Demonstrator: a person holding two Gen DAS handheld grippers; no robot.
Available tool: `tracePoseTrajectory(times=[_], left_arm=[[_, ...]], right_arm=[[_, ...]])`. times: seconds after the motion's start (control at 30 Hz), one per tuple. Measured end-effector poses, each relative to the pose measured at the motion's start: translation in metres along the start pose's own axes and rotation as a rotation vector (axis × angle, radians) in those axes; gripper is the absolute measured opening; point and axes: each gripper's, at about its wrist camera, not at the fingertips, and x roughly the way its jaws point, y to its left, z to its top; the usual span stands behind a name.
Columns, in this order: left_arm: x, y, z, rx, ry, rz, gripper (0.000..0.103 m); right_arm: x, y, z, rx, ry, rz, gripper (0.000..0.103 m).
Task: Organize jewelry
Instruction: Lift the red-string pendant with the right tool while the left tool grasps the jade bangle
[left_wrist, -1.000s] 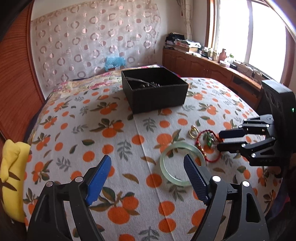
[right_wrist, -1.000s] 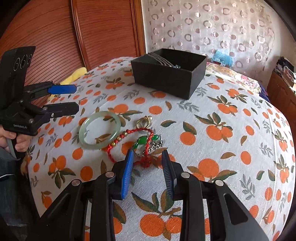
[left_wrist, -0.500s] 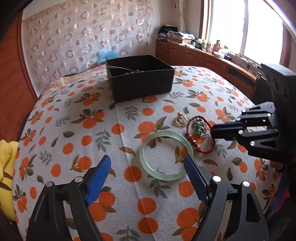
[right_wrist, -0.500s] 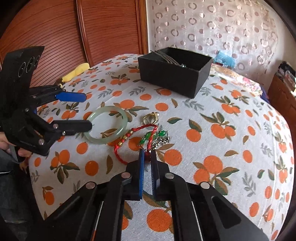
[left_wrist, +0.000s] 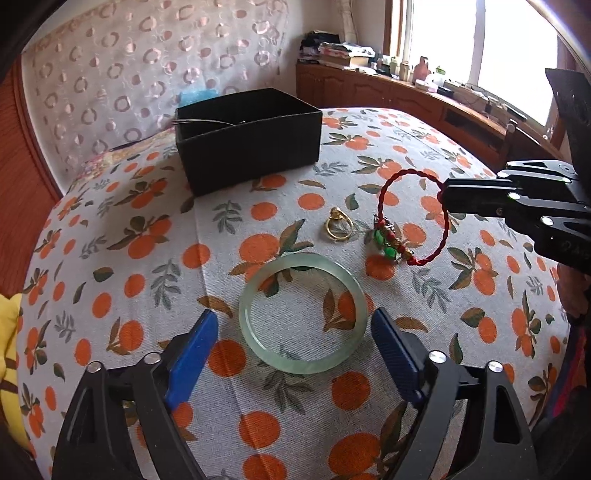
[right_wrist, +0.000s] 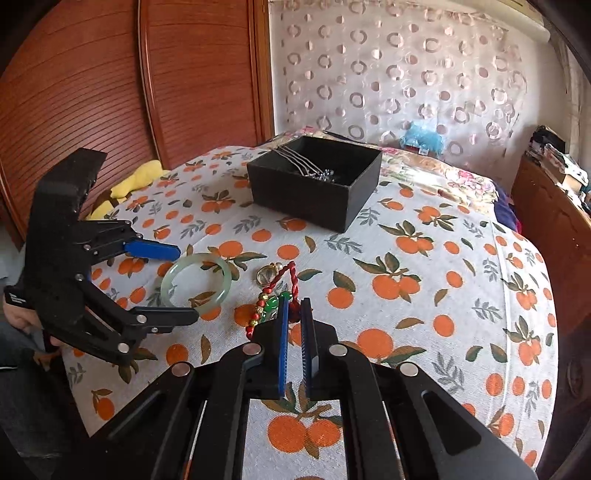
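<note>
Right gripper (right_wrist: 293, 314) angles down, fingers pinching the red cord bracelet (left_wrist: 410, 218); left gripper (left_wrist: 295, 332) tilts down, fingers just widened, straddling the jade bangle (left_wrist: 303, 314).

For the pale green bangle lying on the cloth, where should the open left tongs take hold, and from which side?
Grip the jade bangle across one stretch of its band, probably the near arc, one finger inside the ring and one outside, coming down from above. It lies flat on the bedspread, and the left tongs barely span its full width.

no readable text, faint white marks on gripper bodies illegible
</note>
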Motion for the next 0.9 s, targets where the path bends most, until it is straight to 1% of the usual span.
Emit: tracePoseTrajectory(times=[0.17, 0.37, 0.4, 0.5, 0.53, 0.6, 0.9], left_arm=[[0.003, -0.004, 0.003, 0.014, 0.001, 0.019, 0.083], [0.002, -0.004, 0.002, 0.006, -0.008, 0.012, 0.083], [0.002, -0.004, 0.001, 0.002, -0.012, 0.007, 0.081], [0.000, -0.004, 0.001, -0.005, -0.022, 0.003, 0.070], [-0.001, -0.003, 0.001, -0.005, -0.024, 0.004, 0.069], [-0.002, -0.003, 0.001, -0.006, -0.026, 0.004, 0.069], [-0.015, 0.004, 0.002, -0.043, -0.081, 0.013, 0.069]], right_arm=[[-0.001, -0.002, -0.003, 0.008, -0.001, 0.002, 0.007], [-0.001, -0.002, -0.005, 0.014, 0.000, 0.009, 0.007], [-0.001, -0.002, -0.005, 0.015, 0.000, 0.010, 0.007], [0.001, -0.001, -0.007, 0.016, 0.006, 0.014, 0.007], [0.002, -0.001, -0.007, 0.018, 0.008, 0.015, 0.007], [0.003, -0.001, -0.008, 0.018, 0.009, 0.016, 0.007], [0.003, 0.000, -0.005, 0.018, -0.001, 0.019, 0.007]])
